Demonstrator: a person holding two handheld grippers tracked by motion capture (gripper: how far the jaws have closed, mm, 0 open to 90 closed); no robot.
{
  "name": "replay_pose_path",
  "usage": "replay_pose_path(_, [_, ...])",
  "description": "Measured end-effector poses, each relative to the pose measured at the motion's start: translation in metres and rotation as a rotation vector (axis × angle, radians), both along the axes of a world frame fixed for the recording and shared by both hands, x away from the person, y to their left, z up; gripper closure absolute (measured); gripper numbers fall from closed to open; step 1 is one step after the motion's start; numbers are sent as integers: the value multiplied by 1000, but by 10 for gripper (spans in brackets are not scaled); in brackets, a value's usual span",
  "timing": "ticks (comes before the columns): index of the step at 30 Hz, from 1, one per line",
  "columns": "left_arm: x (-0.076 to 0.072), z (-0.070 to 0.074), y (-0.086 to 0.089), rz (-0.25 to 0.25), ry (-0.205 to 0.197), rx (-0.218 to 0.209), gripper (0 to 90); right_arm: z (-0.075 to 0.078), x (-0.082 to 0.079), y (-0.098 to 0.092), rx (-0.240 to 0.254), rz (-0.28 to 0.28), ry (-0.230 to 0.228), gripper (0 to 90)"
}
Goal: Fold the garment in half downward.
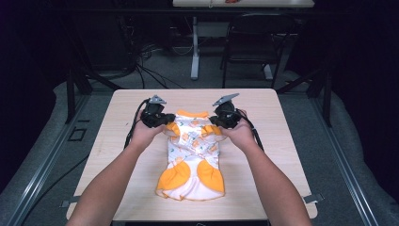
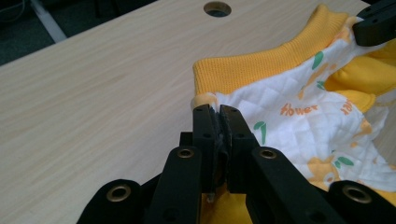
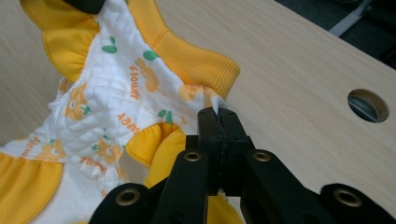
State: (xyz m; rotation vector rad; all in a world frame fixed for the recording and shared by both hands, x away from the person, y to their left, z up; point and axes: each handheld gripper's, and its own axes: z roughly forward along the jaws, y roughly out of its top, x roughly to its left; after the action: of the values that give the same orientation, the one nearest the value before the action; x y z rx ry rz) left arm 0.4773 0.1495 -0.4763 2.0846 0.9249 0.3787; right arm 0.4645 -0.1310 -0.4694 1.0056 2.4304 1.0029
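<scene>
Centre of the high view: one quilted baby garment [image 1: 192, 153] on a pale wood-grain table [image 1: 117, 141].
White padded cloth with orange print, ribbed yellow collar, two rounded orange patches low down — the left gripper [image 2: 218, 114] and right gripper [image 3: 218, 116] each pinch a collar corner, black jaws closed on fabric; one round hole [image 3: 368, 105] pierces the tabletop.
</scene>
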Motion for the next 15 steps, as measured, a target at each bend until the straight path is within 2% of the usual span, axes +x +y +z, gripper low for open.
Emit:
replay_pose_path(6, [1,21,2,4,-43,-7,858,23,2,2,-4,2,-45,895])
replay_pose_path(10, [-1,33,3,-12,-73,-7,858,37,0,3,-9,6,-73,895])
replay_pose_path(13, [-4,35,4,-23,-83,-4,858,41,-4,4,-19,14,-101,895])
replay_pose_path(15, [-6,33,4,-34,-82,6,858,40,-7,4,-37,26,-102,895])
